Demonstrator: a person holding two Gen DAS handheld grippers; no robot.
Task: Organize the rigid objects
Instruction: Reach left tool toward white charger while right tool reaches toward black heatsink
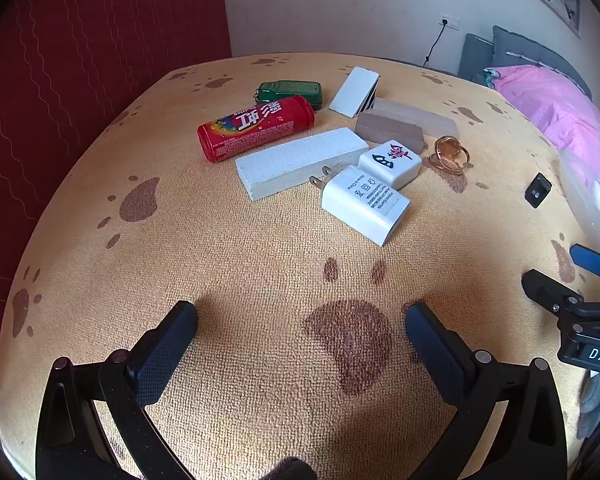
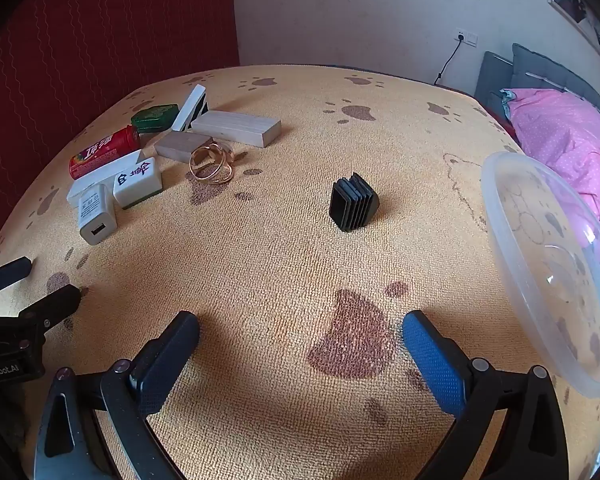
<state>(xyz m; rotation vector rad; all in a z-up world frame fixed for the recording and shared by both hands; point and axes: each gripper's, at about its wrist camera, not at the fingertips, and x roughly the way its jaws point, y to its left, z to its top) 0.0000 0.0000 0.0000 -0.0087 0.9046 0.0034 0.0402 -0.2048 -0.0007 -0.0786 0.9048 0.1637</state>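
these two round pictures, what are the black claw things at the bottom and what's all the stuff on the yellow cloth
They are two handheld grippers, one in each of a person's hands, each with a fisheye camera looking along its fingers. One picture is from the left gripper, the other from the right gripper. Both are open and hold nothing. On the paw-print cloth lie a red can, a green tin, wooden blocks, a white charger, a mahjong tile, gold rings and a black ribbed cap. A clear plastic bowl sits to the right.
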